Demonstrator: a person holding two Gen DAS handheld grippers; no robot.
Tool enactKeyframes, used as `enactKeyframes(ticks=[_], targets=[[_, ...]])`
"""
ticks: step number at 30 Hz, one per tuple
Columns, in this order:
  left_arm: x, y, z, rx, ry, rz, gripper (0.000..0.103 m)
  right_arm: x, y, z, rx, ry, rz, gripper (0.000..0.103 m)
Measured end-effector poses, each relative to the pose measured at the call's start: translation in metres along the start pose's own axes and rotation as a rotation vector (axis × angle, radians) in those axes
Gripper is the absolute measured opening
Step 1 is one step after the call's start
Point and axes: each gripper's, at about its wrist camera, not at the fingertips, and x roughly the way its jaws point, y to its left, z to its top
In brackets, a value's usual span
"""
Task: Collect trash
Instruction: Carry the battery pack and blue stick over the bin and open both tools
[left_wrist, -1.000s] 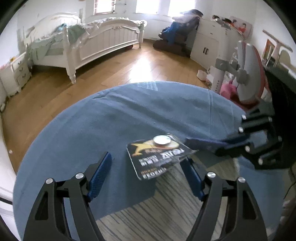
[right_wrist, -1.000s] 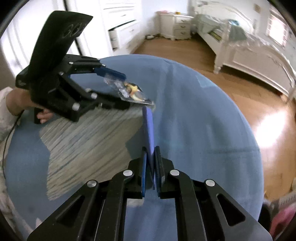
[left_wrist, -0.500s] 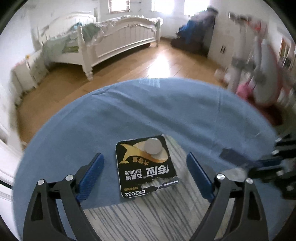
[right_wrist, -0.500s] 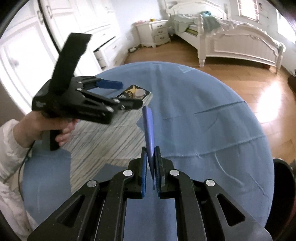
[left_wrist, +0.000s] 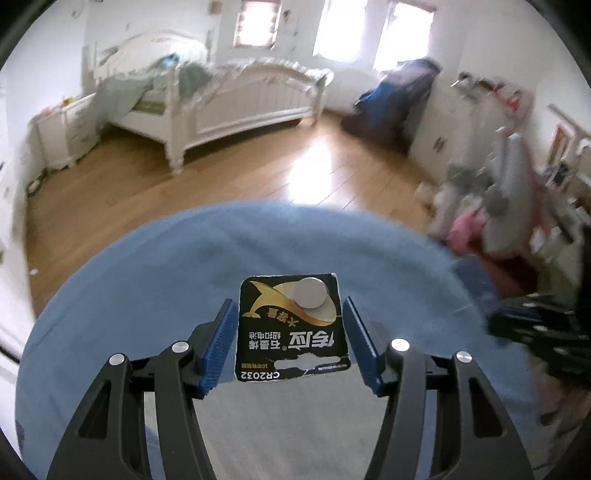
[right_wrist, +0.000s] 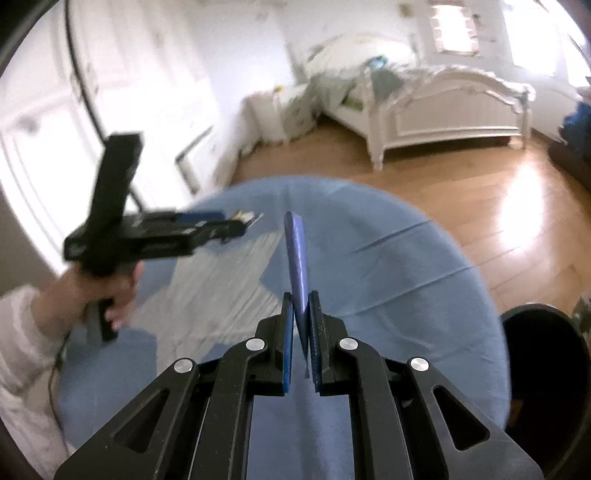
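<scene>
A black and gold CR2032 battery card (left_wrist: 291, 328) with one silver coin cell on it sits between the blue pads of my left gripper (left_wrist: 290, 347). The jaws have closed in on its two side edges and hold it above the blue round table (left_wrist: 147, 280). In the right wrist view the left gripper (right_wrist: 218, 225) appears at the left, blurred, with the card's edge (right_wrist: 247, 217) at its tip. My right gripper (right_wrist: 301, 332) is shut on a thin blue card (right_wrist: 296, 258) that stands on edge between its pads.
A grey striped mat (right_wrist: 210, 280) lies on the table under the left gripper. A black bin (right_wrist: 543, 369) stands beside the table at the lower right of the right wrist view. Beyond are wooden floor, a white bed (left_wrist: 236, 99) and a cluttered corner (left_wrist: 509, 192).
My left gripper has narrowed from wide open onto the sides of the battery card and lifted it. My right gripper, still shut on the blue card, has drawn back to the right.
</scene>
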Motion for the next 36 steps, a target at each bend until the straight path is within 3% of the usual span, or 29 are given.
enactKeyframes(ticks=[3, 7, 11, 16, 25, 36], targets=[[-0.02, -0.039, 0.017, 0.039, -0.072, -0.081, 0.058, -0.036, -0.023, 0.003, 0.096, -0.13, -0.011, 0.009], [-0.029, -0.097, 0.036, 0.096, -0.13, -0.204, 0.058, -0.09, -0.058, -0.005, 0.201, -0.289, -0.088, 0.009], [-0.015, -0.144, 0.044, 0.134, -0.128, -0.298, 0.058, -0.128, -0.09, -0.022, 0.258, -0.353, -0.196, 0.009], [0.016, -0.191, 0.048, 0.162, -0.09, -0.388, 0.058, -0.157, -0.133, -0.054, 0.345, -0.378, -0.317, 0.009], [0.062, -0.256, 0.036, 0.184, 0.002, -0.502, 0.058, -0.157, -0.191, -0.097, 0.452, -0.358, -0.398, 0.009], [0.099, -0.276, 0.03, 0.196, 0.071, -0.514, 0.058, -0.138, -0.224, -0.109, 0.459, -0.312, -0.432, 0.009]])
